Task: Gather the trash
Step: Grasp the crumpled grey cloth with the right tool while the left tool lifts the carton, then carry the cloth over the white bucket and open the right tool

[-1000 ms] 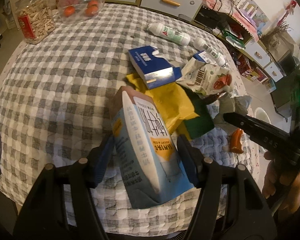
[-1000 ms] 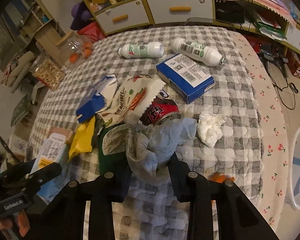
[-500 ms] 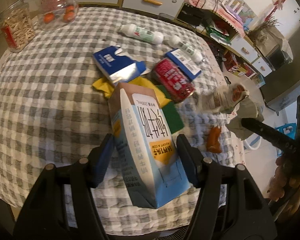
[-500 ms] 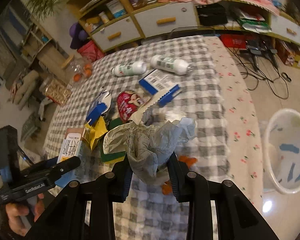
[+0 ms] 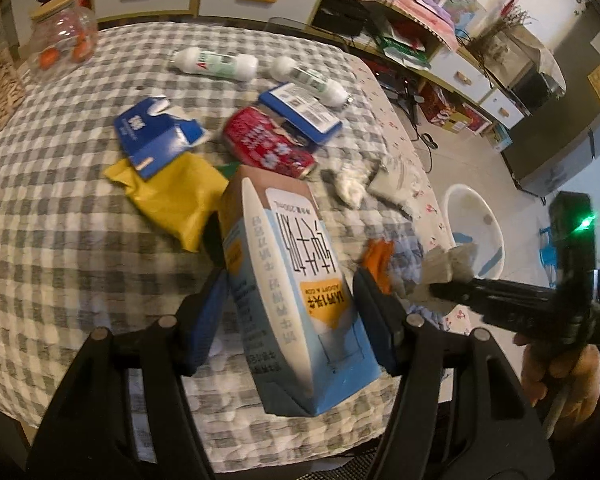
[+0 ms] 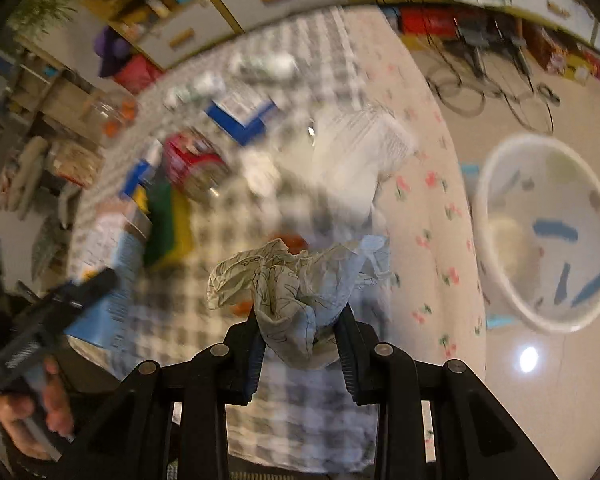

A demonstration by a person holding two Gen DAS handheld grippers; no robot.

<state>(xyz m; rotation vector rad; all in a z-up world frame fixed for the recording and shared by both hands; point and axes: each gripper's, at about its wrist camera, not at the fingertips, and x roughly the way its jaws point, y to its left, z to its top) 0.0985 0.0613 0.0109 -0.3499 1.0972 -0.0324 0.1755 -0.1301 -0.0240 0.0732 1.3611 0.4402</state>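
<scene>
- The tabletop edge curved at the right of the frame; bare floor and a white basin lay beyond it.
- The left hand-held gripper pinched a milk carton at lower centre.
- The right hand-held gripper clamped crumpled paper near that edge.

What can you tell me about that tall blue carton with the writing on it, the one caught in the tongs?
The light-blue and white cardboard drink carton is a tall box with a brown top end, dark printed characters and a yellow-orange label patch. It looks intact, not crushed. The left tongs clamp its two sides, one black finger on each, holding it tilted above the grey-and-white checked tablecloth. Nothing else visibly touches it.
</scene>
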